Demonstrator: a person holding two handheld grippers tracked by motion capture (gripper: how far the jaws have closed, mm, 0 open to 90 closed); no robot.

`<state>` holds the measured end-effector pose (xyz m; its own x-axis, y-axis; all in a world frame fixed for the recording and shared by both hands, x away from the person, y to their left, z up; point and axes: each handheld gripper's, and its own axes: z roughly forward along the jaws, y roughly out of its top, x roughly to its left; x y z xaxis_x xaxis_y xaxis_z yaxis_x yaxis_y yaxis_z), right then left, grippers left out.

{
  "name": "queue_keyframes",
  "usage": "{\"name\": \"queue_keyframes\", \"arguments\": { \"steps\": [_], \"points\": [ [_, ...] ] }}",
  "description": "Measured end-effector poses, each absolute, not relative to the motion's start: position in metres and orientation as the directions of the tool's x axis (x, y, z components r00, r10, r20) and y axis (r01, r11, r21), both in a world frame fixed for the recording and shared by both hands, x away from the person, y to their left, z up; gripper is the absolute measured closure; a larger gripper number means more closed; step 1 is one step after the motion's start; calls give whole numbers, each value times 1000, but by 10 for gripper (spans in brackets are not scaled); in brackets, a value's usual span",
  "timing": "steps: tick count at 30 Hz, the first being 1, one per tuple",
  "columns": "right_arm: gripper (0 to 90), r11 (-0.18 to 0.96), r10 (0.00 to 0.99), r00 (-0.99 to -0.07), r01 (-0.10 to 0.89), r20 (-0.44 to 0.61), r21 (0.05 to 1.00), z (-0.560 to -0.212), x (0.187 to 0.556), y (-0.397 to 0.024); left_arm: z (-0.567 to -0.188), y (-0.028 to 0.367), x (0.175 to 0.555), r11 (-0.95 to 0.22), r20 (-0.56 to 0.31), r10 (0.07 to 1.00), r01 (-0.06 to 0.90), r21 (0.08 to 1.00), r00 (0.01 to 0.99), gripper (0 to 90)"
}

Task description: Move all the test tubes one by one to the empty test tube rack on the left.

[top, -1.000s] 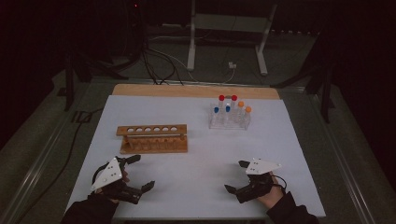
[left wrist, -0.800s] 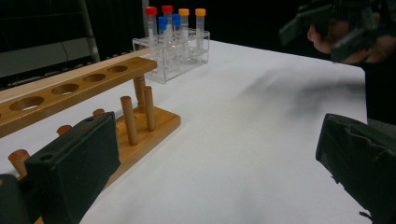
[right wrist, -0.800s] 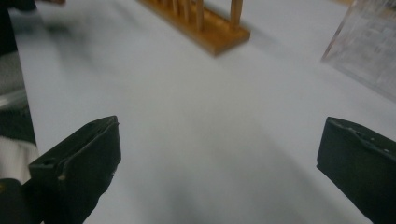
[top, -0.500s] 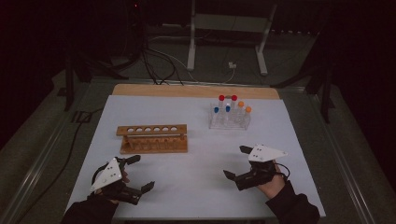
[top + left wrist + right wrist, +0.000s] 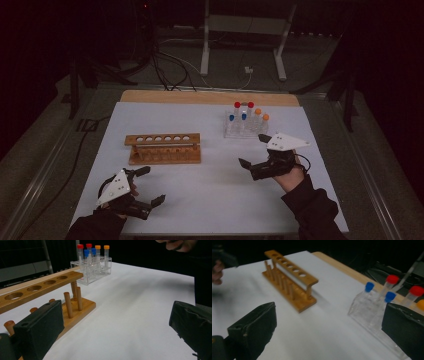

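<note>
Since the earlier frame, the right hand-held gripper [image 5: 252,151] has been moved forward toward the clear rack of capped tubes [image 5: 245,122], jaws wide and empty. Tube caps [image 5: 390,296] are shown close in its own view (blurred). The left hand-held gripper [image 5: 150,186], also wide, is held near the tabletop's [image 5: 210,190] front edge, the wooden rack [image 5: 164,148] just beyond; open tabletop lies between.
</note>
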<state>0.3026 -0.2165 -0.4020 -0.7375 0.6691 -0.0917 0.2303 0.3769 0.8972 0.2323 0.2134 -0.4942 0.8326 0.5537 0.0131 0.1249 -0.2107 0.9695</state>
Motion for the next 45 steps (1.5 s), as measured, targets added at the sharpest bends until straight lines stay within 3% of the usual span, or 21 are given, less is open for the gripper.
{"name": "queue_keyframes", "arguments": {
  "steps": [19,25,30,33,34,45],
  "points": [
    [1,281,776,-631,321,-17,904,-418,369,-207,-494,214,232,-200,3,547,127,972,837,5],
    [73,279,820,-571,366,-22,888,-433,387,-204,-494,214,232,-200,4,544,126,972,839,4],
    [248,283,856,-517,408,-36,868,-446,400,-203,-494,213,232,-207,9,542,123,971,840,4],
    [305,281,867,-496,421,-40,862,-449,404,-203,-494,213,232,-207,10,541,122,971,841,4],
    [381,277,878,-478,436,-41,857,-451,407,-203,-494,213,232,-208,9,540,123,970,841,4],
    [573,272,897,-440,481,-38,833,-461,421,-198,-494,213,232,-207,9,540,123,971,842,4]
  ]
}}
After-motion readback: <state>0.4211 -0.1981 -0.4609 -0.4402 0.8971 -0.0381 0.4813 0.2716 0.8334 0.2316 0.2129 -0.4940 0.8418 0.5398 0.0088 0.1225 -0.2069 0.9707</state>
